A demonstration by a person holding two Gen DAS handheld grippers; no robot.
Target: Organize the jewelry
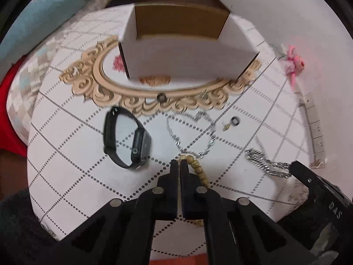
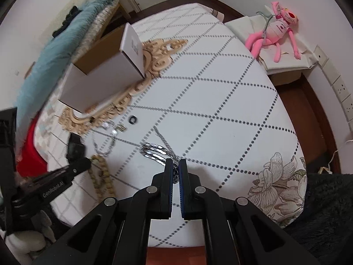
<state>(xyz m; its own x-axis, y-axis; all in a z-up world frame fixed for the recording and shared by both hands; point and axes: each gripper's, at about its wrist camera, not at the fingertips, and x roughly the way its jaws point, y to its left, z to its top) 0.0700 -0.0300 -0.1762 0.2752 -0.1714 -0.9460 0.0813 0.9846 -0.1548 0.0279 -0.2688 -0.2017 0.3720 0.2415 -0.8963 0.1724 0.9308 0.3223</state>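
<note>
My left gripper (image 1: 179,163) is shut on a tan bead bracelet (image 1: 198,167) near the table's front. My right gripper (image 2: 175,162) is shut on a silver chain bracelet (image 2: 154,149); it also shows in the left wrist view (image 1: 265,162), with the right gripper's tip (image 1: 296,169) on it. A black smartwatch (image 1: 126,138), a thin silver necklace (image 1: 190,132), a dark ring (image 1: 235,121) and a small round stud (image 1: 161,98) lie on the white dotted tablecloth (image 1: 77,176). An open white cardboard box (image 1: 187,50) stands at the back.
A beige ornate carved frame (image 1: 99,88) lies under the box. A pink plush toy (image 2: 275,35) lies on a cloth-covered stand to the right. Blue and beige blankets (image 2: 55,55) are piled on the left. Wall sockets (image 2: 344,101) are at the far right.
</note>
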